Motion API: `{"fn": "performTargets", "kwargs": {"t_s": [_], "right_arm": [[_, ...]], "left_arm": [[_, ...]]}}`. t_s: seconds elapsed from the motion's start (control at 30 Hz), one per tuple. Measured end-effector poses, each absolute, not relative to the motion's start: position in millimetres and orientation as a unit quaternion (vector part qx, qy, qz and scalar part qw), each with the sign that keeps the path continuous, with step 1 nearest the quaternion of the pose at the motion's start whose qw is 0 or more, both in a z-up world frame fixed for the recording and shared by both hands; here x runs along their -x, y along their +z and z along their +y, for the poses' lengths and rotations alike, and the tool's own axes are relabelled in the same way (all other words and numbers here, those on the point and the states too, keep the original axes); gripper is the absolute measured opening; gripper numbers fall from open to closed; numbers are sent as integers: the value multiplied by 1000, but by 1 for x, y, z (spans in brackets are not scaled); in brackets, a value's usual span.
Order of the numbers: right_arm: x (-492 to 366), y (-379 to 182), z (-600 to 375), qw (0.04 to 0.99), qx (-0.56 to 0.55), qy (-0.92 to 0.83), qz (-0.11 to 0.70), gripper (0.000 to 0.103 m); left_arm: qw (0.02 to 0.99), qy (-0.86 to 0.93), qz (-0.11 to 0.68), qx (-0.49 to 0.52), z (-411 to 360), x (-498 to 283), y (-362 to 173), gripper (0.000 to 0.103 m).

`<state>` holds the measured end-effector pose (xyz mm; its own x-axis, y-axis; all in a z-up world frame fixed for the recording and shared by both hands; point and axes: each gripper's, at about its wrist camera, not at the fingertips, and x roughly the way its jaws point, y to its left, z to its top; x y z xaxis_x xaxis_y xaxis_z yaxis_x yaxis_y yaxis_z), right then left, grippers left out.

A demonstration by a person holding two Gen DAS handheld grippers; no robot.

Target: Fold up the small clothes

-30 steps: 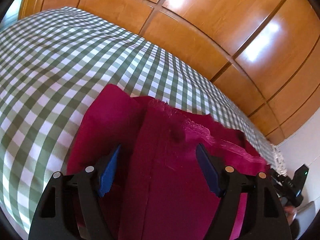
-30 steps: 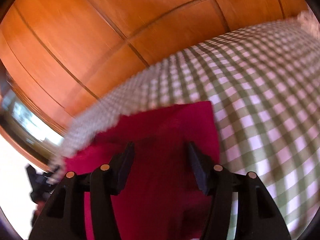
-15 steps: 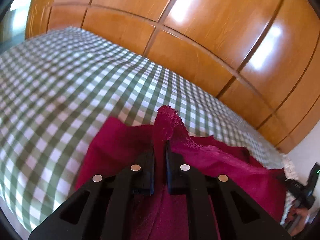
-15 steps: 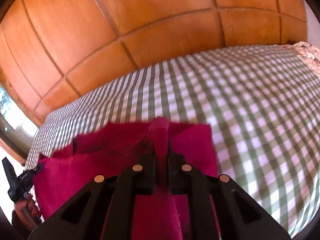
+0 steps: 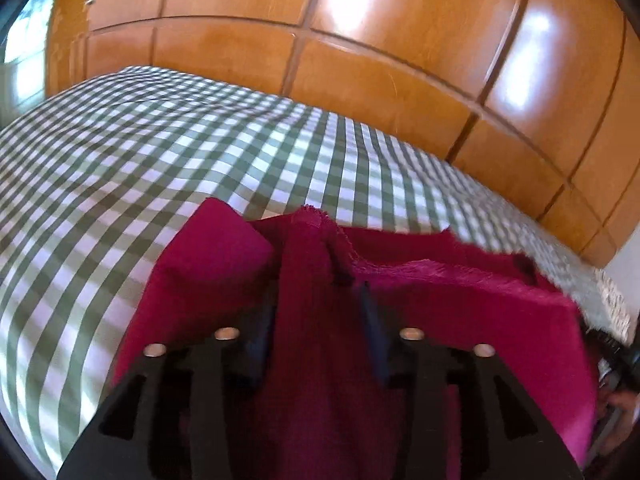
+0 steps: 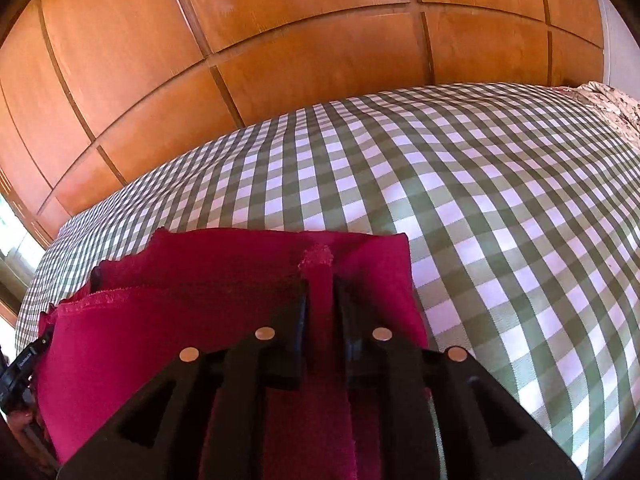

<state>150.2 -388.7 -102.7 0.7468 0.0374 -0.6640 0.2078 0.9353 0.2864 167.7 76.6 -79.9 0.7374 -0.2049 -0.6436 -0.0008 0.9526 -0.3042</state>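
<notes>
Between both pairs of opening jaws, magenta cloth [image 5: 320, 264] ridges.

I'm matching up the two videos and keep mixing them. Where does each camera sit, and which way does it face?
Left wrist: on the left gripper, looking down past its opening fingers at the crimson cloth between them.
Right wrist: on the right gripper, fingers opening around a cloth ridge.
Shared: cloth, checked bedspread, wooden panels; each glimpses the other gripper at the frame's edge.

Both wrist views look down closely (sharing the red cloth [image 5: 460, 300]).
</notes>
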Motion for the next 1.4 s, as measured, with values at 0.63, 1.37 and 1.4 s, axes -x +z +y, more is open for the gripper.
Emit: {"fn": "performTargets", "kwargs": {"t_s": [0.63, 1.37, 1.4], "right_arm": [[-141, -103, -390, 920, -187, -45, 341, 16], [-110, -53, -352, 951, -127, -41, 280, 47], [-110, -51, -344, 950, -124, -18, 286, 45]], "left_arm": [[882, -195, 415, -103, -103, -188, -77, 35], [885, -225, 406, -29, -86, -205, -93, 35], [885, -225, 406, -28, -86, -204, -93, 35]]}}
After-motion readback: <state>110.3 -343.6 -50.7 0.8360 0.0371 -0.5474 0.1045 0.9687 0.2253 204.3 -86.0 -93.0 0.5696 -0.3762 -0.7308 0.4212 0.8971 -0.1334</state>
